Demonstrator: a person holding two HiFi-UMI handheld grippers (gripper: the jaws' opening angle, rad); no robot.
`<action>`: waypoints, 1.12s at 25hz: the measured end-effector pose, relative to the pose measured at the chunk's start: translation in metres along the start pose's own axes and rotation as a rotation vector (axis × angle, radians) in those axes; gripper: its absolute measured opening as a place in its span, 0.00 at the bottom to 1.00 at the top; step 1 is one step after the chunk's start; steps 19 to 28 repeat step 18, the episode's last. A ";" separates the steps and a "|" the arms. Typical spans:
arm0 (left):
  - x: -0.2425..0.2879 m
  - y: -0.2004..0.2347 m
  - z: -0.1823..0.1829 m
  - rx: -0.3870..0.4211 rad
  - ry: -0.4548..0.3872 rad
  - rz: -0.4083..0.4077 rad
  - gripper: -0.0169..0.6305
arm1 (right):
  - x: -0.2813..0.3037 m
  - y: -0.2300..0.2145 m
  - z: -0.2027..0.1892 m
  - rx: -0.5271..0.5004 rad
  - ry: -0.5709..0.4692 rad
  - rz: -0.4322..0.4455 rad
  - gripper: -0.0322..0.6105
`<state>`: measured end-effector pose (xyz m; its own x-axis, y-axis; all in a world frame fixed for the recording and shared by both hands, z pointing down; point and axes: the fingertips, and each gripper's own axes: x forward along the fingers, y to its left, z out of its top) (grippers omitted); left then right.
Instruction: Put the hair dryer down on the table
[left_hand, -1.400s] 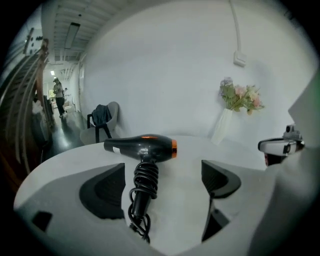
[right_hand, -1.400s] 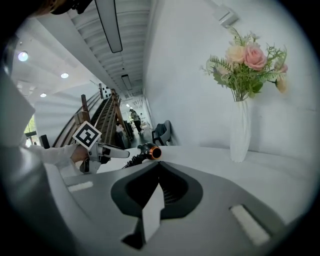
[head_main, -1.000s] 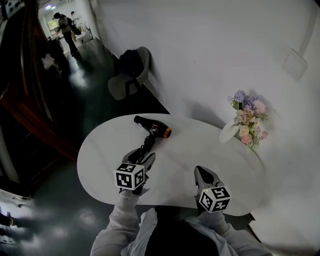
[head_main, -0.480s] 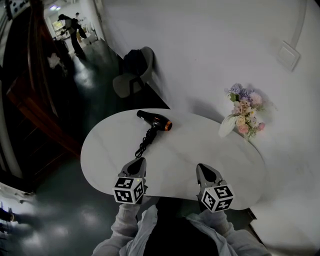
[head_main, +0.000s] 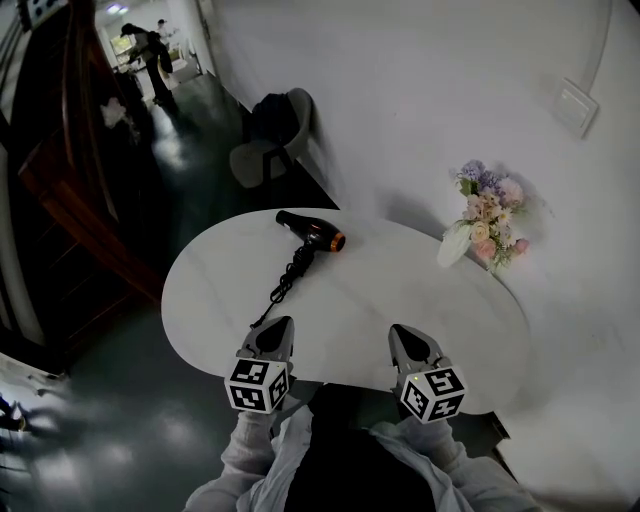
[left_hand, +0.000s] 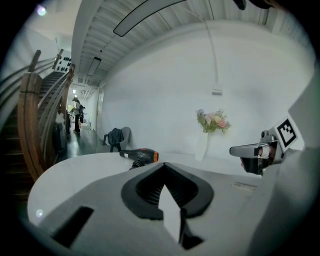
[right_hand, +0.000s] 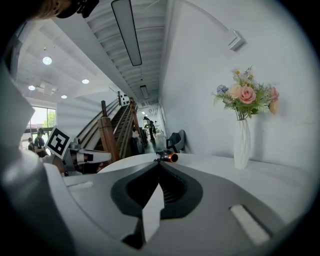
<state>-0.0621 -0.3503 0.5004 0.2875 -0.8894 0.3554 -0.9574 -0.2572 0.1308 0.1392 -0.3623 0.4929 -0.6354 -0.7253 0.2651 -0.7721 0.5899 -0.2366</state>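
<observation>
Back came the left gripper (head_main: 279, 324) toward the lower edge of the frame, clear of the cord's end. Its jaws had just been closing and were pressed together with nothing between them. The right gripper (head_main: 402, 333) sat beside it at lower right, jaws likewise pressed together and empty. That made two grippers, each carrying one cube of black-and-white square markers.

One hair dryer (head_main: 312, 232), black with an orange ring at one end, lay on its side at the upper left of the one white oval table (head_main: 400, 290), well apart from both grippers. Its single coiled cord (head_main: 286, 279) trailed down toward the left gripper. Between the right gripper and the dryer lay bare tabletop.

One white vase of pink and purple flowers (head_main: 480, 225) stood at the table's right end by the wall. One grey chair (head_main: 268, 150) draped with dark cloth waited at upper centre. A wooden staircase (head_main: 75, 190) ran down the left, and a person (head_main: 150, 50) stood far up the corridor at upper left.
</observation>
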 end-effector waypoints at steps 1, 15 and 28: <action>-0.001 -0.001 -0.001 0.001 0.002 -0.003 0.03 | 0.000 0.001 -0.001 0.001 0.002 0.003 0.07; 0.004 0.002 -0.008 0.014 0.028 -0.012 0.03 | 0.006 -0.001 -0.004 0.013 0.014 0.000 0.07; 0.007 0.004 -0.008 0.020 0.028 -0.017 0.03 | 0.011 -0.001 -0.004 0.013 0.013 0.001 0.07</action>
